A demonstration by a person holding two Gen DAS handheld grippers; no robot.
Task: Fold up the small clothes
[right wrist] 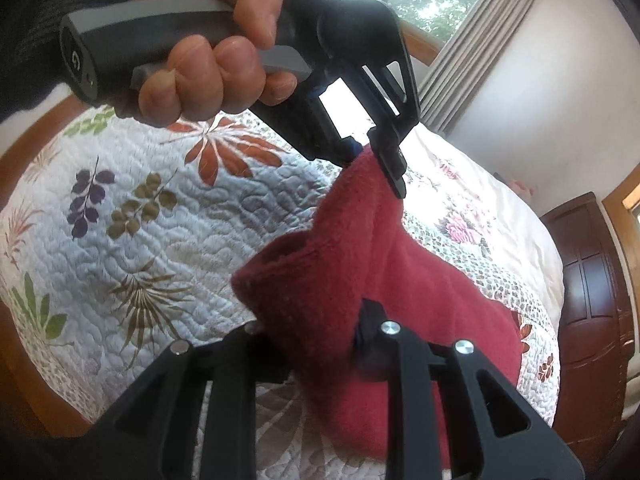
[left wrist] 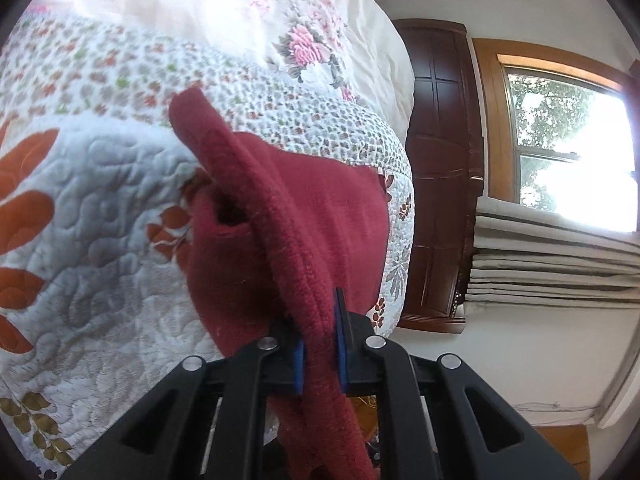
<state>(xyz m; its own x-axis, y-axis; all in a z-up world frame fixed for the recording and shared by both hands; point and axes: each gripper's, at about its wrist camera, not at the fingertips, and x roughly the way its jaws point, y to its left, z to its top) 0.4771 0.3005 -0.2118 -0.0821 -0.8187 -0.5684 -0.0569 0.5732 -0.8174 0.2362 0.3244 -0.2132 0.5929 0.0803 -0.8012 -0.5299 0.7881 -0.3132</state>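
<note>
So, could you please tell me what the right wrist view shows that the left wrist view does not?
Only the right wrist view shows the person's hand squeezing the left gripper, seen from outside, plus the curtain.

Only the left wrist view shows the stacked folded bedding under the window and the blue pads clamped on the cloth.

Both show the red garment pinched and lifted over the quilt, and the dark wooden cabinet.

Red garment (right wrist: 400, 280) hides right tool (right wrist: 352, 344) tips; garment bottom cut off by frame edge.
</note>
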